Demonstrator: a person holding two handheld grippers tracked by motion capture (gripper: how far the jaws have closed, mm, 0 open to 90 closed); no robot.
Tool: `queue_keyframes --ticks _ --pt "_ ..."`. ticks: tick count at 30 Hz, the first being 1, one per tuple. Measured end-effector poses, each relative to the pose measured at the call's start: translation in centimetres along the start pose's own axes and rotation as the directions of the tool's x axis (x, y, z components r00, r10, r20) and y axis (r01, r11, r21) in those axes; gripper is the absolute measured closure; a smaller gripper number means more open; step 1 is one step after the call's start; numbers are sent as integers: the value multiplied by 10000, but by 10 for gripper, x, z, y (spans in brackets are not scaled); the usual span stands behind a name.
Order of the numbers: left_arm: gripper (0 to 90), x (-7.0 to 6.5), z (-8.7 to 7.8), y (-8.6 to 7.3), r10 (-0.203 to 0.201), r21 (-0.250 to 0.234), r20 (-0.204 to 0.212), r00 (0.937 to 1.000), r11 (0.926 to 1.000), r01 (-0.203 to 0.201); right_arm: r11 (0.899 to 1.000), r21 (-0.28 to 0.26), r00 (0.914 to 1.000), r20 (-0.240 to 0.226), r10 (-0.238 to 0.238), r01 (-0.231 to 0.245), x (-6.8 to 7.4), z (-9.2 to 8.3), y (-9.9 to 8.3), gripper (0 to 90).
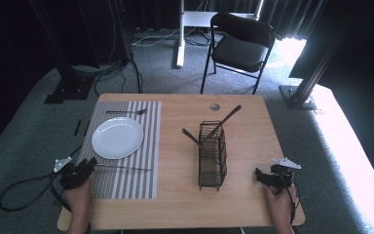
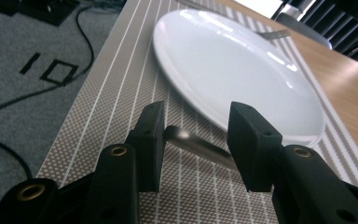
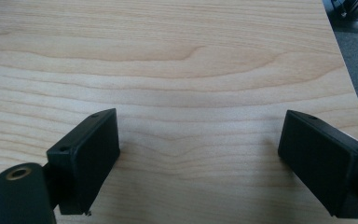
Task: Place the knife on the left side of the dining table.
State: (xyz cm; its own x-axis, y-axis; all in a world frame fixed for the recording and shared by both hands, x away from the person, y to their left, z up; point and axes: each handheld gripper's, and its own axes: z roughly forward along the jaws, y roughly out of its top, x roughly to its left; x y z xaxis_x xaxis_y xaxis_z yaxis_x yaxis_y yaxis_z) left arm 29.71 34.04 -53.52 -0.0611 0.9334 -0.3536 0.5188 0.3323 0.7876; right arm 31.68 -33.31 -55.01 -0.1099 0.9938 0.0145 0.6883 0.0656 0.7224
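With my left gripper (image 2: 193,144) part-open around the knife (image 2: 200,145) handle on the placemat (image 2: 121,93) low in frame, not pinching it, I judge I should back straight off without nudging it toward the plate (image 2: 233,60).

No text, label, brand, number or sign can be read anywhere: none on the counter (image 1: 253,146), the plate (image 1: 117,137), the striped placemat (image 1: 126,180) or the wire caddy (image 1: 213,156).
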Motion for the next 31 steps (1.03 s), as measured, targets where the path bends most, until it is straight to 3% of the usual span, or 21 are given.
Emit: queue_keyframes --ticks 3,7,16,21,23,27,31 --pt "572 2 4 -1 40 219 -118 9999 9998 -38 10000 1 10000 0 0 0 0 0 0 119" --pt "546 1 3 1 -13 36 -12 10000 10000 13 10000 -4 10000 4 -6 6 0 0 0 120" --pt "464 4 -2 -5 100 210 -54 9999 9997 -99 10000 3 10000 4 3 -3 0 0 0 120" --pt "422 1 -8 -8 433 393 236 9988 9983 -442 10000 8 10000 4 19 -19 0 0 0 121" --pt "416 -2 -12 -11 848 506 159 9963 9950 -855 10000 8 10000 6 19 -19 0 0 0 121" --pt "401 -4 -23 -15 1293 551 231 9913 9899 -1304 10000 9 10000 5 20 -20 0 0 0 121" --pt "369 -4 -33 -21 1247 1007 789 9891 9861 -1323 10000 10 10000 4 11 -11 0 0 0 120"
